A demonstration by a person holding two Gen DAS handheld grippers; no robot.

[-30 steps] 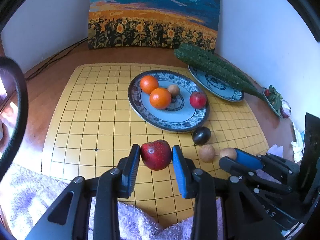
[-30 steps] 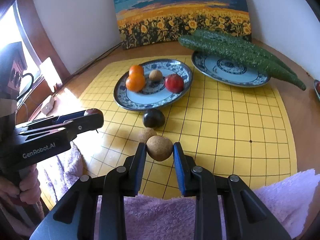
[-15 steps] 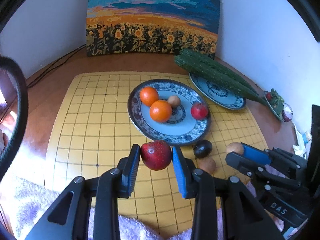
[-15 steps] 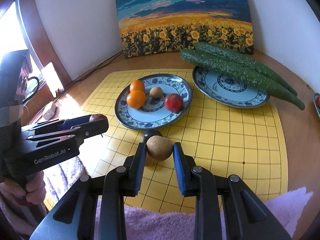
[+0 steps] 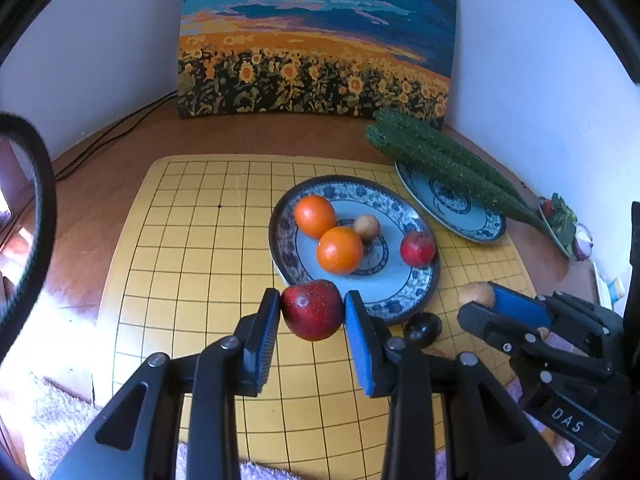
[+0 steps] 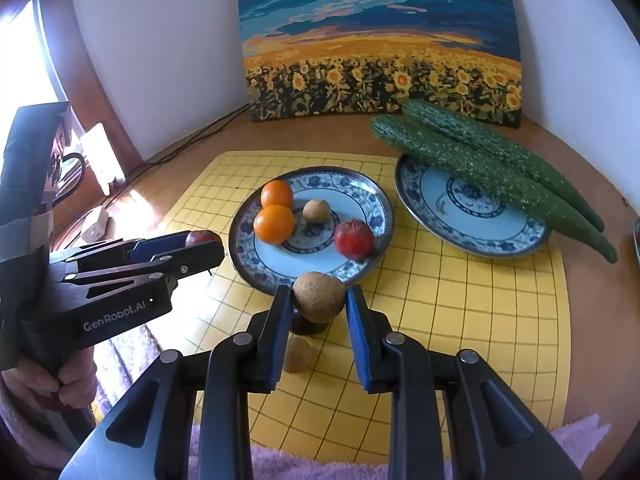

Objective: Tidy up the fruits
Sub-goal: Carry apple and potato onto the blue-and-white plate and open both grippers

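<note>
We held a dark red apple (image 5: pixel 313 310) in our left gripper (image 5: pixel 312 316), its blue pads closed against the fruit's sides at lower centre of the left wrist view. The apple was glossy and nearly round, with a pale spot on its skin; we could not tell which way its stem pointed. It hung over the near rim of the fruit plate (image 5: pixel 416 300). Our right gripper (image 6: pixel 319 308) was likewise closed on a brown kiwi (image 6: pixel 319 297), rough, matte and slightly egg-shaped, at lower centre of the right wrist view. Two oranges (image 6: pixel 274 224), a small brown fruit (image 6: pixel 316 211) and a red fruit (image 6: pixel 353 239) lay on the plate.
</note>
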